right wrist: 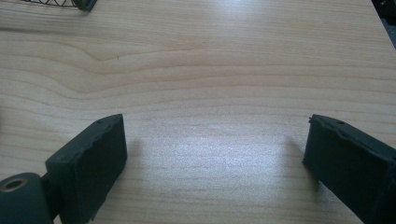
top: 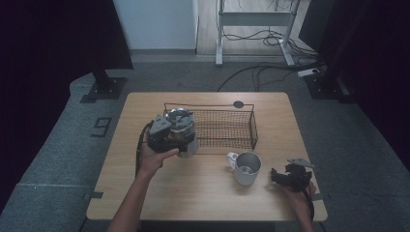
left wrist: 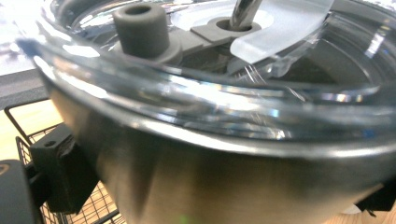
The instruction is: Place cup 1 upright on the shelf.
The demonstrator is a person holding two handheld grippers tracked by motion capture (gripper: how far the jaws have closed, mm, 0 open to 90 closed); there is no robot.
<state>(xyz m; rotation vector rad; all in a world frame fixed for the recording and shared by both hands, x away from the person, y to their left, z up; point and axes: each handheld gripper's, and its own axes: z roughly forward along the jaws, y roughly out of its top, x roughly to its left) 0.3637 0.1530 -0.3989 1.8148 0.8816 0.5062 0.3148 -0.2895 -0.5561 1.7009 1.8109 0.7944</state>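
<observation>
- Basket (top: 227,126): wire, at the table's (top: 193,193) far middle; bare wood spreads in front of it to the near edge.
- Tumbler (top: 183,129): steel, clear lid, clamped in my left gripper (top: 167,137) over the basket's left end.
- Mug (top: 245,167): in front of the basket's right end.
- My right gripper (top: 290,176): right of the mug, jaws apart, nothing between.

Lab or test room: bare wooden table (top: 203,193), grey carpet (top: 63,145), floor cables (top: 256,72), dark curtains (top: 48,38).

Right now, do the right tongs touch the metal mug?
Apart. In the high view, bare table separates the right tongs from the metal mug; the right gripper view shows nothing between the jaws.
</observation>
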